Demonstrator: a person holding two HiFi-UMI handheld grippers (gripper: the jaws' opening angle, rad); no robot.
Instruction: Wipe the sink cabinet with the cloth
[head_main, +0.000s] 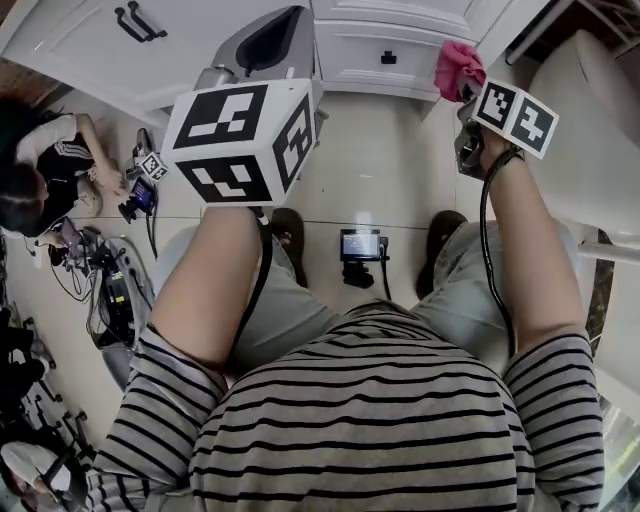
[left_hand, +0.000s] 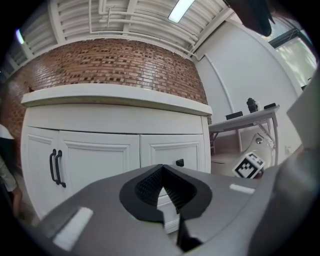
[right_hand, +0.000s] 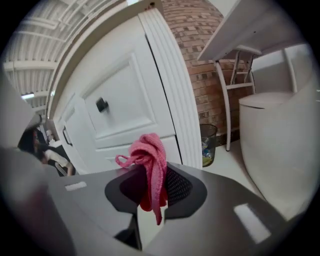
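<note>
The white sink cabinet (head_main: 380, 45) stands in front of me, with panelled doors and black handles (left_hand: 55, 167). My right gripper (head_main: 462, 92) is shut on a pink cloth (right_hand: 150, 165), which bunches up above the jaws; the cloth (head_main: 457, 68) hangs close to the cabinet's right corner (right_hand: 170, 95), apart from it. My left gripper (left_hand: 162, 187) is held up in front of the cabinet with its jaws together and nothing between them; its marker cube (head_main: 245, 140) fills the upper middle of the head view.
A person (head_main: 45, 165) crouches at the left with cables and gear (head_main: 115, 290) on the tiled floor. A small device (head_main: 360, 250) lies between my feet. A white toilet (right_hand: 280, 135) and a small waste bin (right_hand: 209, 142) stand at the right.
</note>
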